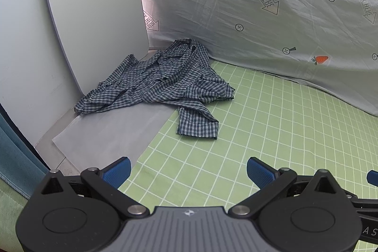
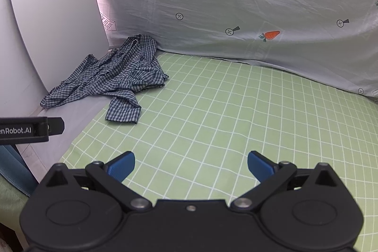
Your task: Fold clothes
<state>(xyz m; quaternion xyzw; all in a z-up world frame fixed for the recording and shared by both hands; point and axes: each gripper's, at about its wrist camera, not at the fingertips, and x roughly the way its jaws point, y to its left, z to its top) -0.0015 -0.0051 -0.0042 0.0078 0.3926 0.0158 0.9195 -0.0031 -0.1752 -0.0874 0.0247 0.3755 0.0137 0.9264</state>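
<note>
Two cloths: a pale grey-blue printed sheet hangs as the back wall, and a green sheet with a white grid covers the flat work surface below it.
Backdrop print: orange carrots, arrows lettered "LOOK HERE", and small circled crosses.
White panel: a rounded board, leaning tilted at the left against a pale wall, its lower edge down by the garment.
Grey strip: a plain grey layer beside the green sheet's left edge, bare in front of the garment.
Checked shirt: dark blue-and-white check, crumpled in a loose heap in the far left corner, touching the foot of the backdrop and the white panel; it lies partly on the grey strip and partly on the green sheet.
Sleeve: one cuffed end trails out of the heap toward the cameras, flat on the green grid.
Left gripper: jaws spread wide, blue pads apart, nothing between them; well short of the shirt, over the green sheet's near left edge.
Right gripper: likewise wide apart and empty, over bare green grid, shirt well off to its upper left.
</note>
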